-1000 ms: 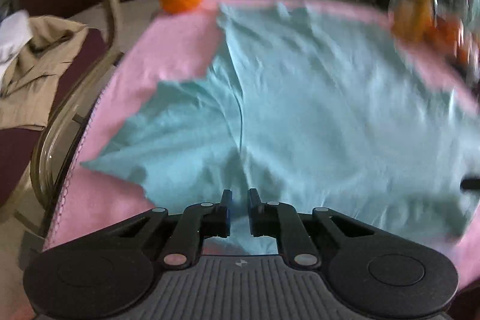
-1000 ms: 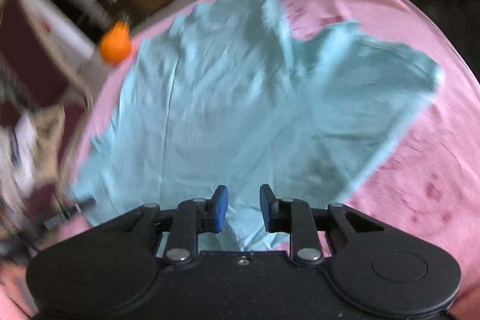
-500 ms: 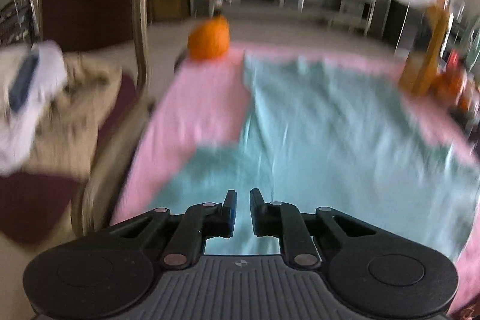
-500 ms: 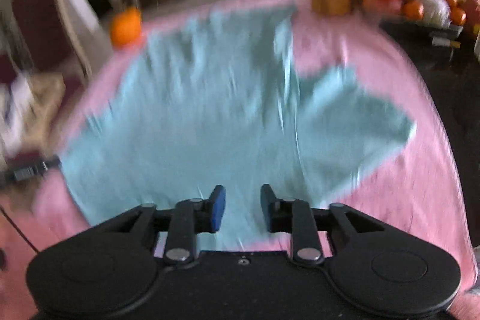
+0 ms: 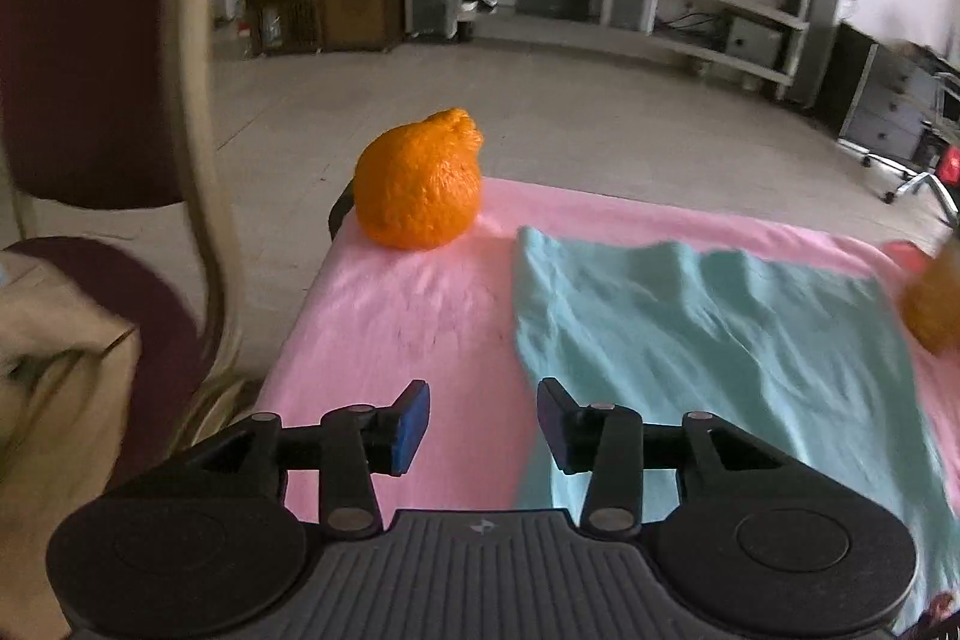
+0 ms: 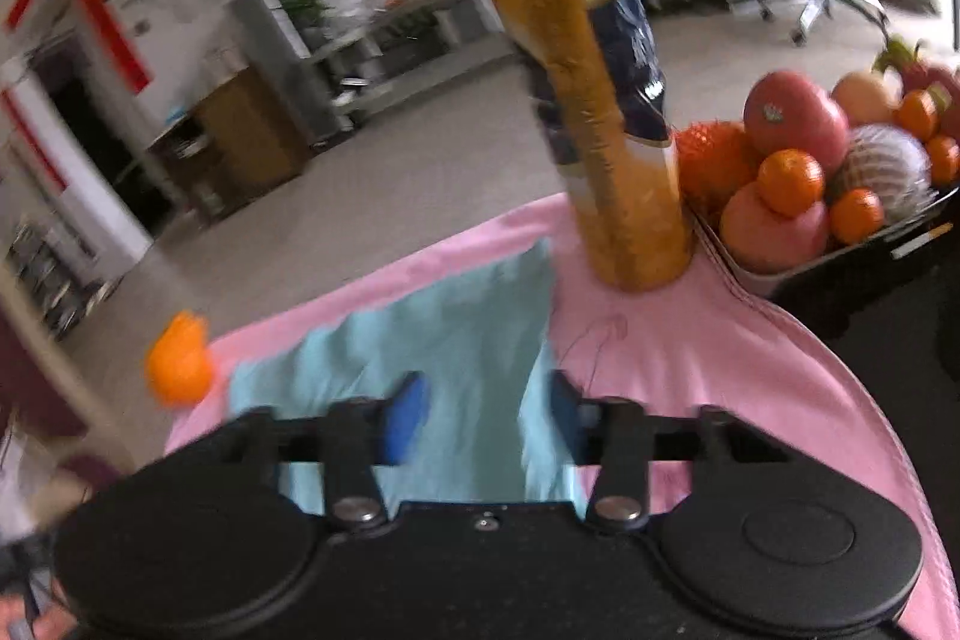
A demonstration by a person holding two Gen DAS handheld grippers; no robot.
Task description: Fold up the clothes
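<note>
Over on the left a dark red chair [image 5: 90, 40] with beige clothing [image 5: 54, 358] on its seat stands beside the table. A bumpy orange citrus fruit [image 5: 420, 184] sits at the far corner of the pink tablecloth [image 5: 384, 340]. The left gripper [image 5: 483, 418] hovers with jaws apart, holding nothing, over the left edge of the light blue garment [image 5: 708, 340] spread flat on the cloth. The right gripper [image 6: 489, 415], likewise apart and empty, straddles the garment's right edge. Beyond stands an orange juice bottle [image 6: 606, 112], then a fruit tray [image 6: 840, 160].
</note>
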